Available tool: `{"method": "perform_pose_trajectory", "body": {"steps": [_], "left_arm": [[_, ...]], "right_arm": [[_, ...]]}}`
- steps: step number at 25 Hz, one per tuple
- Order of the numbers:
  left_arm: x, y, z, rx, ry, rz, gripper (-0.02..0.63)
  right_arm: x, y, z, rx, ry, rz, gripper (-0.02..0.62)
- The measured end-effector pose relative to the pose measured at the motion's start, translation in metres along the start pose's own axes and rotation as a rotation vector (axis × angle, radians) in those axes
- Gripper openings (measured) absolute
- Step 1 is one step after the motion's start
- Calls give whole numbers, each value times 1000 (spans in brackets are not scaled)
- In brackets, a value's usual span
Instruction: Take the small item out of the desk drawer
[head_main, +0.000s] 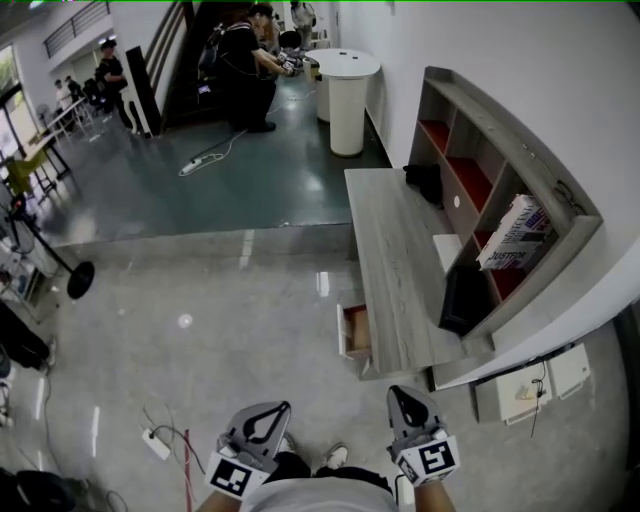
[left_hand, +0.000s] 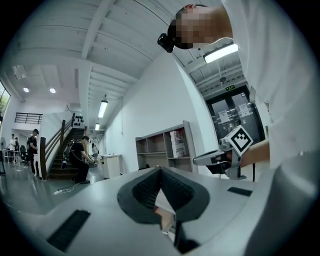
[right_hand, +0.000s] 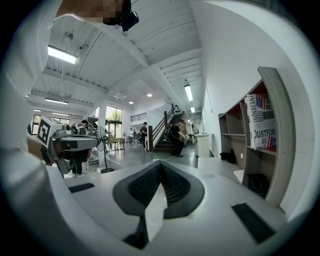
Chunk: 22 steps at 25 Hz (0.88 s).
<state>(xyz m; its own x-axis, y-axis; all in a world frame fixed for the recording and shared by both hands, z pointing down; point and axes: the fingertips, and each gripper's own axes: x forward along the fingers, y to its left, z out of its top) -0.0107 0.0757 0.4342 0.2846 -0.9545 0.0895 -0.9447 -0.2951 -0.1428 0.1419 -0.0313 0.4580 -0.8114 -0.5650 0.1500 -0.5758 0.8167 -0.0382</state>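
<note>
The grey wooden desk (head_main: 385, 260) runs along the right wall. Its drawer (head_main: 353, 332) stands pulled open at the near left corner, showing a reddish-brown inside; I cannot make out a small item in it. Both grippers hover low, in front of the desk and short of the drawer. My left gripper (head_main: 284, 408) is shut and holds nothing; its tips (left_hand: 160, 169) meet. My right gripper (head_main: 394, 392) is also shut and empty, its tips (right_hand: 160, 163) together. Each gripper view shows the other gripper alongside: the right gripper (left_hand: 220, 157) and the left gripper (right_hand: 70, 145).
A shelf unit (head_main: 500, 170) stands on the desk with books (head_main: 512, 232), a black bag (head_main: 425, 182) and a black box (head_main: 462, 298). A white round stand (head_main: 345, 85) is beyond the desk. A power strip (head_main: 155, 442) lies on the floor at left. People stand far back.
</note>
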Motion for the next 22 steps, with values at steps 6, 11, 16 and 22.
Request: {"method": "perform_pose_trajectory", "body": {"steps": [6,11,16,22], "left_arm": [[38,15,-3,16,21,-74,15],[68,36,-12,-10,0,-151,15],[93,84,-24,-17,10,-197,15],[128,129,-47,-56,14,-278,17]], "right_arm": [[13,-21,2,10,7,-60,23],[43,-30,-1,25,77,-112,23],[90,-26,6,21,65,-134,23],[136,-20,3,37,119,-182,23]]}}
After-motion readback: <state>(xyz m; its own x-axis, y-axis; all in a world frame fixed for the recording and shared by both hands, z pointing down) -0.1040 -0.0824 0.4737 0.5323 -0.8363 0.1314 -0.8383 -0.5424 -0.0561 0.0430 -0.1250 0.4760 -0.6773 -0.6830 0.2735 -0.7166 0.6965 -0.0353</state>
